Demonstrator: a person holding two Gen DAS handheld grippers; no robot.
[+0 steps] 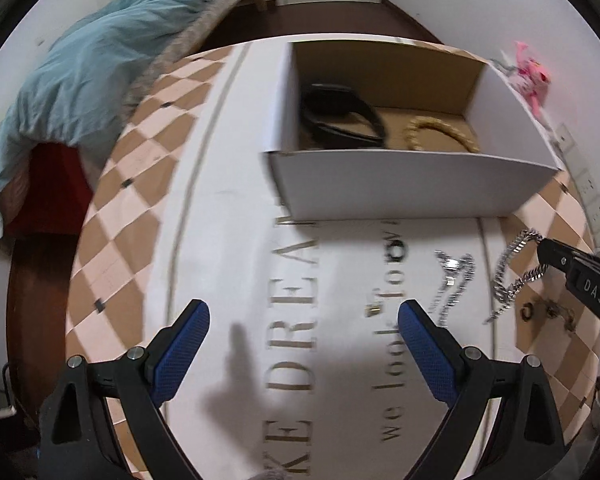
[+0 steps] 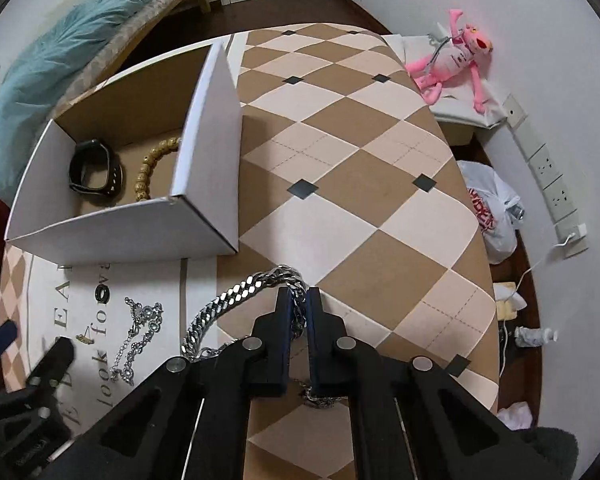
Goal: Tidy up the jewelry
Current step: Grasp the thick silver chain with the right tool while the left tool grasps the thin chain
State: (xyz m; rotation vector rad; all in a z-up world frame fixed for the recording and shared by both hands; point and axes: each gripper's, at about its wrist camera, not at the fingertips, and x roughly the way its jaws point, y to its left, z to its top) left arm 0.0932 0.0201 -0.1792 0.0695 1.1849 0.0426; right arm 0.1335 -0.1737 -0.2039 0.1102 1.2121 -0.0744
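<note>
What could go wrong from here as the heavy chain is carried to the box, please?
The right tool pinches the silver curb chain at only a few links, so the hanging loop could slip free. The loop might also catch the white box wall, or drag the thin bracelet lying beside it.

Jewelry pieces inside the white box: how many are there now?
2. A black wristband lies at the left of the white box, a gold beaded bracelet to its right. The near wall may hide more.

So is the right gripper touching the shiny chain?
Touching. The right wrist view shows the right gripper with its jaws shut on the silver chain, whose links run between them.
</note>
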